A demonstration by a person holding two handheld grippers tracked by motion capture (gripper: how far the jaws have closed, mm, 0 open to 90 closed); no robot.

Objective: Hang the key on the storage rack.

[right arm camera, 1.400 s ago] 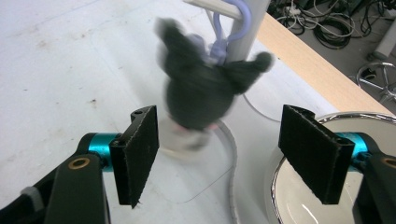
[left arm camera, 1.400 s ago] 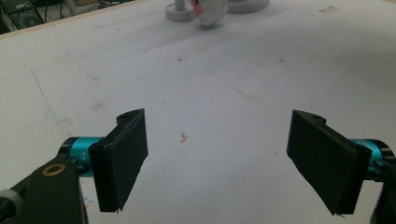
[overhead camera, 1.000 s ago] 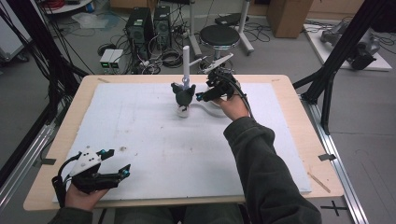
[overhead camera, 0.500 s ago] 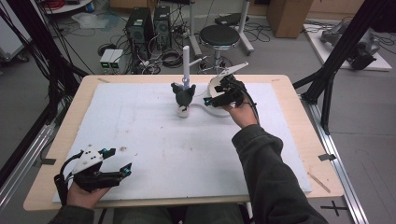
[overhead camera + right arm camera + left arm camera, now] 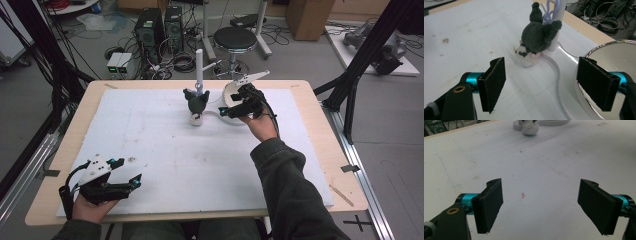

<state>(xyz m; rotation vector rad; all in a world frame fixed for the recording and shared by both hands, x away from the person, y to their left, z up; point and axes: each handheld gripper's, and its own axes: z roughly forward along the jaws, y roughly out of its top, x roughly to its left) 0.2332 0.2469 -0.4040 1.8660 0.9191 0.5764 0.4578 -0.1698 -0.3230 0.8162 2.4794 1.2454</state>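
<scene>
plush toy (image 5: pixel 537 37): dark grey body and ears, white face, small pink spots on the face
stand (image 5: pixel 199 65): white pole, white flat base
cord on the pole (image 5: pixel 549 13): pale lilac
mirror (image 5: pixel 609 62): silver rim, shiny grey glass
counter (image 5: pixel 320 117): light wood edge, white sheet on top with small brown marks and one red mark
left gripper (image 5: pixel 540 206): black jaws, turquoise parts, white top plate
right gripper (image 5: pixel 541 83): black jaws, turquoise parts
sleeve (image 5: pixel 292 200): dark olive green

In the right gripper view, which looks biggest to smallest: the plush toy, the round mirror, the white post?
1. Round mirror, though cut off by the frame and nearest the camera.
2. Plush toy.
3. White post, partly hidden behind the toy.
</scene>
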